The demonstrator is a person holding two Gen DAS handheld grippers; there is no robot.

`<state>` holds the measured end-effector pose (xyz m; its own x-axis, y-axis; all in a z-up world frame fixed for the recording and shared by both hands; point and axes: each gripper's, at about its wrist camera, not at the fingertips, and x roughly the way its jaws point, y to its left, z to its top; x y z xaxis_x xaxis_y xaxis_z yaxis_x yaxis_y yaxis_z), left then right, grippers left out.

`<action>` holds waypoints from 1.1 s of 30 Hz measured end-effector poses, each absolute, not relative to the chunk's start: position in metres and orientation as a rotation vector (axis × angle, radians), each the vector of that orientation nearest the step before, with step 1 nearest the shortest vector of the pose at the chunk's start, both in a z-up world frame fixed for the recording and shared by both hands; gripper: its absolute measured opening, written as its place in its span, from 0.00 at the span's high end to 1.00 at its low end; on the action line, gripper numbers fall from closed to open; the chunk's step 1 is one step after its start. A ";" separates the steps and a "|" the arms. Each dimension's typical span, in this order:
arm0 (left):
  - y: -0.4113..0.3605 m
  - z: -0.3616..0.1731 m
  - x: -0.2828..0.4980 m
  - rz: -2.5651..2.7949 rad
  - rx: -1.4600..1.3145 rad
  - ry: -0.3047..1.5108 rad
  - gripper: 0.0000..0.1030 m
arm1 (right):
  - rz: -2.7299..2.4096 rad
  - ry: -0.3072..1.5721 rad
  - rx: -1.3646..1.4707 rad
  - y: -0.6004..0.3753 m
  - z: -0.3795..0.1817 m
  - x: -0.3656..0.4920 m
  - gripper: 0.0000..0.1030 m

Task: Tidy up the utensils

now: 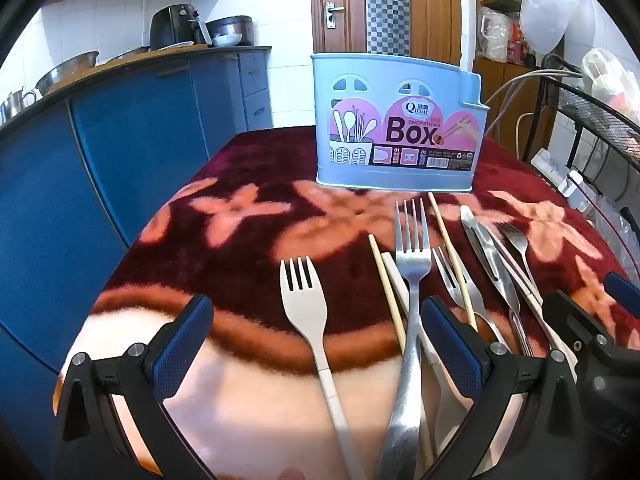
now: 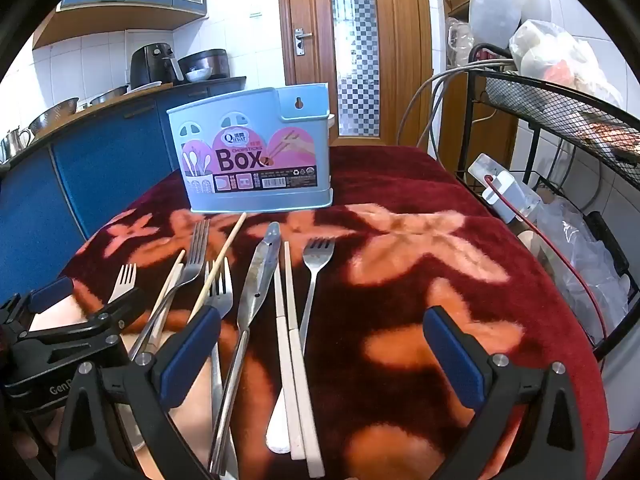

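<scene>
A light blue chopsticks box (image 1: 396,120) (image 2: 256,156) stands upright at the far side of the red flowered cloth (image 1: 248,248). Several utensils lie in a row in front of it. Among them are a white plastic fork (image 1: 304,308), a large steel fork (image 1: 412,248), wooden chopsticks (image 1: 448,248), a steel knife (image 2: 260,276), white chopsticks (image 2: 288,320) and a steel fork (image 2: 318,264). My left gripper (image 1: 318,348) hangs open above the white fork's handle and holds nothing. My right gripper (image 2: 322,358) is open over the white chopsticks, also holding nothing.
Blue kitchen cabinets (image 1: 120,152) run along the left, with bowls and an air fryer (image 1: 176,26) on the counter. A black wire rack (image 2: 560,120) and a white power strip (image 2: 504,192) crowd the table's right edge. A wooden door is behind the box.
</scene>
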<state>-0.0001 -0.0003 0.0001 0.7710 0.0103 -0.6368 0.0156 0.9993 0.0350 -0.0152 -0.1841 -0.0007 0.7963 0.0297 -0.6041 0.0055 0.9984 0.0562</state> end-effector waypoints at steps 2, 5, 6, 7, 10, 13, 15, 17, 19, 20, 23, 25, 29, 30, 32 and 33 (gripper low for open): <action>0.000 0.000 0.000 -0.004 0.031 0.692 0.00 | 0.013 0.648 0.057 -0.184 -0.001 -0.015 0.00; 0.004 0.000 -0.001 -0.006 0.019 0.690 0.00 | 0.012 0.647 0.058 -0.184 0.000 -0.015 0.00; 0.005 -0.002 -0.001 -0.005 0.018 0.690 0.00 | 0.013 0.648 0.057 -0.184 0.000 -0.015 0.00; 0.006 -0.003 -0.001 -0.005 0.016 0.690 0.00 | 0.013 0.648 0.058 -0.184 0.000 -0.015 0.00; 0.005 -0.004 0.002 -0.007 0.016 0.699 0.00 | 0.012 0.648 0.059 -0.184 0.000 -0.015 0.00; 0.003 -0.003 0.002 -0.006 0.017 0.699 0.00 | 0.014 0.648 0.058 -0.184 0.000 -0.015 0.00; 0.004 -0.002 0.002 -0.008 0.017 0.698 0.00 | 0.014 0.648 0.058 -0.185 0.000 -0.015 0.00; 0.004 -0.001 0.002 -0.007 0.017 0.698 0.00 | 0.014 0.648 0.060 -0.185 0.001 -0.015 0.00; 0.004 -0.001 0.002 -0.007 0.018 0.699 0.00 | 0.015 0.650 0.061 -0.185 0.001 -0.015 0.00; 0.002 0.001 0.001 -0.006 0.018 0.699 0.00 | 0.015 0.651 0.061 -0.185 0.001 -0.015 0.00; 0.002 0.002 0.000 -0.004 0.019 0.698 0.00 | 0.015 0.651 0.062 -0.185 0.001 -0.015 0.00; 0.002 0.002 0.001 -0.005 0.019 0.698 0.00 | 0.015 0.651 0.063 -0.185 0.001 -0.015 0.00; 0.002 0.002 0.001 -0.006 0.019 0.699 0.00 | 0.016 0.651 0.063 -0.185 0.001 -0.015 0.00; 0.002 0.003 0.001 -0.005 0.019 0.699 0.00 | 0.016 0.651 0.063 -0.185 0.001 -0.015 0.00; 0.002 0.002 0.001 -0.005 0.017 0.699 0.00 | 0.016 0.652 0.064 -0.185 0.001 -0.015 0.00; 0.002 0.002 0.001 -0.005 0.017 0.699 0.00 | 0.017 0.652 0.064 -0.185 0.002 -0.015 0.00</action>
